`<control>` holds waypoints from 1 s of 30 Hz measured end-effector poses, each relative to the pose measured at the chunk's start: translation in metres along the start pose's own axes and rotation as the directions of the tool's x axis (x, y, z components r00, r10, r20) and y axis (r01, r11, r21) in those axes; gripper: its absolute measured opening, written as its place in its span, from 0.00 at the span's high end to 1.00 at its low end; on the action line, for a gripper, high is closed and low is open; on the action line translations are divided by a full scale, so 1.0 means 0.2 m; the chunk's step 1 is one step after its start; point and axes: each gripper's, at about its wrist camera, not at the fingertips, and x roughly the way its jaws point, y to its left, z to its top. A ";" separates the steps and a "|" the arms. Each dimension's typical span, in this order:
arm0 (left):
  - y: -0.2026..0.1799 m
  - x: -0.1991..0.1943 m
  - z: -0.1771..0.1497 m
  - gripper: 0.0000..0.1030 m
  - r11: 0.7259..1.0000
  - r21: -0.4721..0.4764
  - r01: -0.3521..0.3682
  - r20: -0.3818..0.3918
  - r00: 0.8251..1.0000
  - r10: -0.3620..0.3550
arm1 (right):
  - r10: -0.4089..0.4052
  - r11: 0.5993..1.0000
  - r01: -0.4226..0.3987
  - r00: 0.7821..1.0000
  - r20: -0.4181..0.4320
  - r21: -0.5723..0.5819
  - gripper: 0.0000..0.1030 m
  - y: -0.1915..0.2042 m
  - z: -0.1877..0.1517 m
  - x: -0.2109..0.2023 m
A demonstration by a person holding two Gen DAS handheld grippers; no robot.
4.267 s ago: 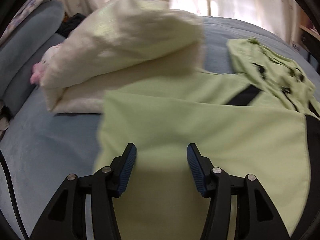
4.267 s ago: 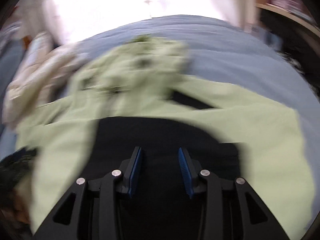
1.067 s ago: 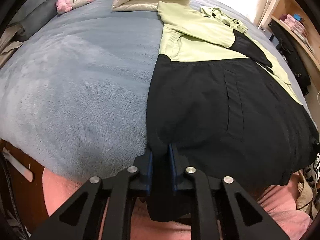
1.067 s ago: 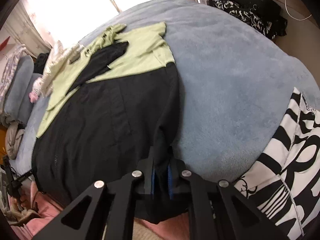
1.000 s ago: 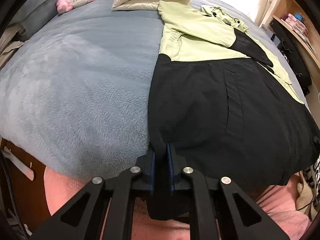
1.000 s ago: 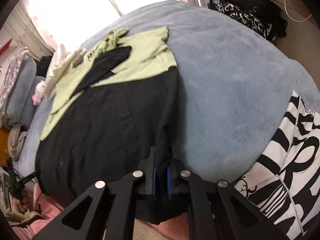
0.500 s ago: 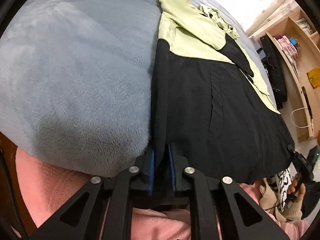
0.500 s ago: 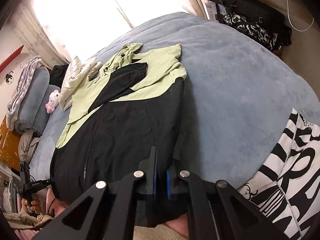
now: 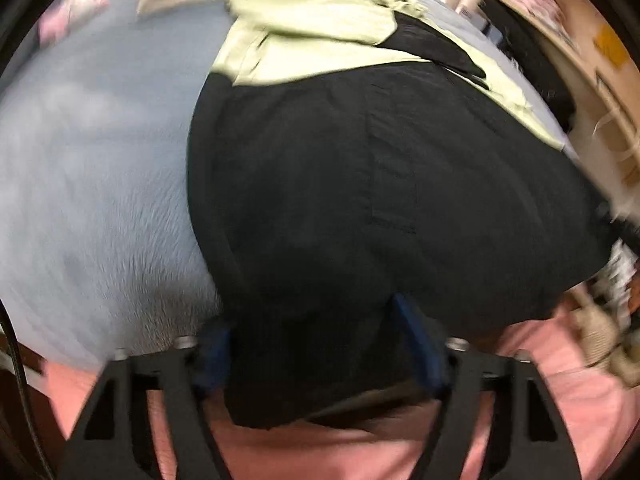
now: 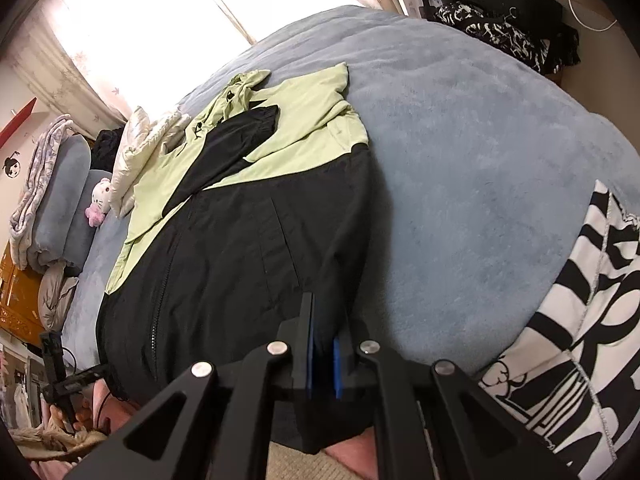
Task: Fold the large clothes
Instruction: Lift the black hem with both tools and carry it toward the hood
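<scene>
A large black and light-green jacket (image 9: pixel 360 184) lies spread on the blue-grey bed (image 9: pixel 88 160), black hem toward me. In the left wrist view, which is blurred, my left gripper (image 9: pixel 316 332) is open, its blue pads wide apart with the black hem corner lying between them. In the right wrist view the jacket (image 10: pixel 248 248) lies the same way, and my right gripper (image 10: pixel 324 340) is shut on the other black hem corner at the bed's near edge.
A cream padded garment (image 10: pixel 136 148) and a pink-and-white plush toy (image 10: pixel 98 200) lie at the head of the bed. A black-and-white patterned cloth (image 10: pixel 592 332) hangs at the right. Pink fabric (image 9: pixel 560 412) lies below the bed edge. Shelves (image 9: pixel 600 52) stand at the right.
My left gripper was shut on the hem half a second ago and has opened wide. The right gripper stays shut on its corner and has barely moved.
</scene>
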 end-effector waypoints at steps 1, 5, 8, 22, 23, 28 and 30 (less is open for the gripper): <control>-0.01 -0.02 0.01 0.71 1.000 0.006 -0.004 0.011 1.000 0.004 | 0.005 1.000 -0.005 1.000 0.004 -0.003 0.93 0.00 0.00 -0.01; 0.07 -0.14 0.05 0.96 0.986 -0.125 0.112 0.069 0.992 -0.104 | 0.030 0.999 -0.030 0.999 0.023 -0.011 0.94 0.01 0.02 -0.06; 0.12 -0.27 0.09 0.97 0.955 -0.214 0.205 0.167 0.971 -0.171 | 0.063 0.998 -0.064 0.997 0.049 0.010 0.94 0.00 0.04 -0.10; 0.11 -1.02 0.16 1.00 0.913 -0.174 0.370 0.540 0.811 -0.226 | 0.233 0.972 -0.228 0.936 0.265 -0.048 0.95 0.21 0.13 -0.51; 0.10 -1.01 0.17 1.00 0.919 -0.172 0.353 0.531 0.820 -0.215 | 0.237 0.972 -0.230 0.936 0.260 -0.057 0.95 0.22 0.13 -0.50; 0.18 -0.76 0.20 0.93 0.940 -0.202 0.274 0.370 0.910 -0.186 | 0.191 0.982 -0.186 0.957 0.218 -0.044 0.95 0.18 0.13 -0.41; 0.23 -0.62 0.18 0.83 0.953 -0.194 0.232 0.278 0.945 -0.174 | 0.176 0.984 -0.176 0.965 0.193 -0.019 0.95 0.14 0.11 -0.35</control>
